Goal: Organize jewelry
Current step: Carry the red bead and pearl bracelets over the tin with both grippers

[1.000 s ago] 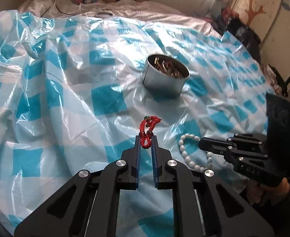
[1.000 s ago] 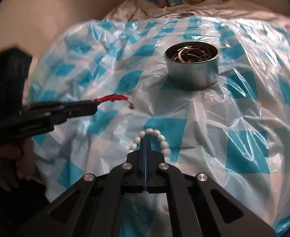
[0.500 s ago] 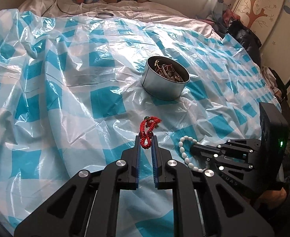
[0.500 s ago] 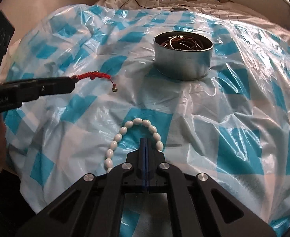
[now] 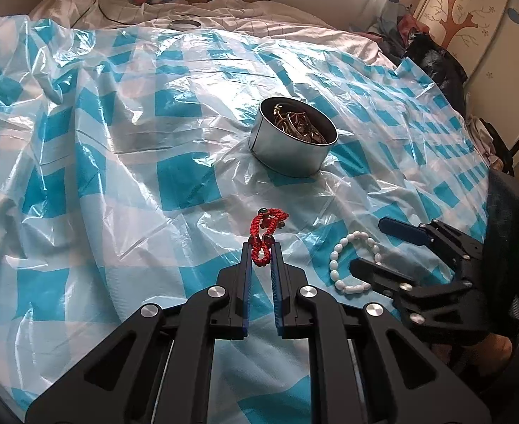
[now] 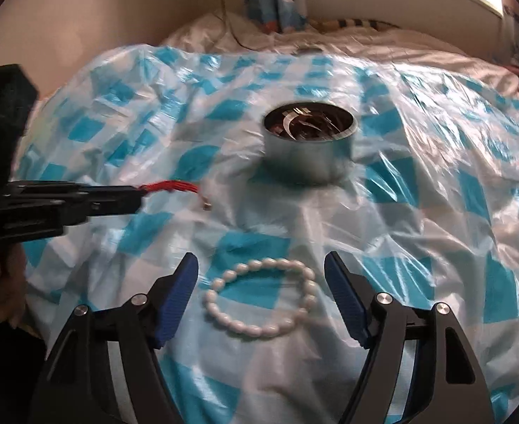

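A round, shiny metal tin (image 5: 292, 146) of tangled jewelry sits on crinkled blue-checked plastic sheeting (image 5: 100, 162) over the bed. Nearer than the tin, the left gripper (image 5: 260, 252) fingers pinch a braided red cord bracelet (image 5: 264, 233). The right gripper (image 6: 261, 275) fingers are opening around a white oval-bead bracelet (image 6: 259, 298) lying flat, untouched.

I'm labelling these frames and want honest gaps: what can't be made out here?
- Tin contents: right wrist view is motion-blurred; in the left wrist view only a tangle of metal pieces shows, too small to tell apart.
- Red bracelet: its lower loop sits between the left gripper fingers, partly hidden.
- White bracelet: right gripper finger covers part of it in the left view.
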### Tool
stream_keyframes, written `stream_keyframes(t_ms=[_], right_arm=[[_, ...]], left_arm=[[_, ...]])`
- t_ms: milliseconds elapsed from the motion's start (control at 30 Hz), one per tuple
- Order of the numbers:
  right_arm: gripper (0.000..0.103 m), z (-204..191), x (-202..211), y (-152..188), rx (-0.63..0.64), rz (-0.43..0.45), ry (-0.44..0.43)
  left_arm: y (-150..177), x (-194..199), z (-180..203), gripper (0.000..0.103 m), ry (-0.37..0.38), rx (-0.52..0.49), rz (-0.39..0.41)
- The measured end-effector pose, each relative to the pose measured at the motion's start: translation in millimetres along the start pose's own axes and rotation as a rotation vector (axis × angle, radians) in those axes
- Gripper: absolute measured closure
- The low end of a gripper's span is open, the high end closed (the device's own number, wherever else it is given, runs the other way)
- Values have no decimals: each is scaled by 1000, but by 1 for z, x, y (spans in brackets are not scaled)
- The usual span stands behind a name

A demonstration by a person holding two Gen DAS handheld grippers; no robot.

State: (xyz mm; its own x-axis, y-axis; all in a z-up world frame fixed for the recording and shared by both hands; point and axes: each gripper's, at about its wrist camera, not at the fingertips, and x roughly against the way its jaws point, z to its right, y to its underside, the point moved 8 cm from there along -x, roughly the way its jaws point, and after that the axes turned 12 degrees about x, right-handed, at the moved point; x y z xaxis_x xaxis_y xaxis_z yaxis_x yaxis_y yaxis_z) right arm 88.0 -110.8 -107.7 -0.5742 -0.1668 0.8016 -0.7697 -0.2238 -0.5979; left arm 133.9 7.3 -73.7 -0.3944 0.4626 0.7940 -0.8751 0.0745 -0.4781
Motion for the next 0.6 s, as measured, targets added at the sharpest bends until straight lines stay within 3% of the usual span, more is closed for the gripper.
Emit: stream_keyframes(t_ms=[33, 100, 133, 167, 200, 333, 600], right_arm=[[47, 2, -8, 6, 0, -44, 16], [59, 2, -9, 6, 22, -48, 40], [77, 4, -8, 6, 29, -48, 55], [88, 8, -8, 7, 21, -48, 66], [92, 12, -6, 7, -3, -43, 59], [95, 19, 3, 2, -62, 4, 14], [95, 37, 35, -17, -269, 189, -183]], left_arm=[[0, 0, 0, 94, 0, -1, -1], [0, -1, 1, 94, 0, -5, -2], [0, -1, 2, 94, 0, -6, -2], [0, -1, 2, 94, 0, -6, -1], [-1, -1, 2, 94, 0, -5, 0], [-3, 1, 3, 94, 9, 1, 9], [-13, 11, 9, 94, 60, 28, 38]])
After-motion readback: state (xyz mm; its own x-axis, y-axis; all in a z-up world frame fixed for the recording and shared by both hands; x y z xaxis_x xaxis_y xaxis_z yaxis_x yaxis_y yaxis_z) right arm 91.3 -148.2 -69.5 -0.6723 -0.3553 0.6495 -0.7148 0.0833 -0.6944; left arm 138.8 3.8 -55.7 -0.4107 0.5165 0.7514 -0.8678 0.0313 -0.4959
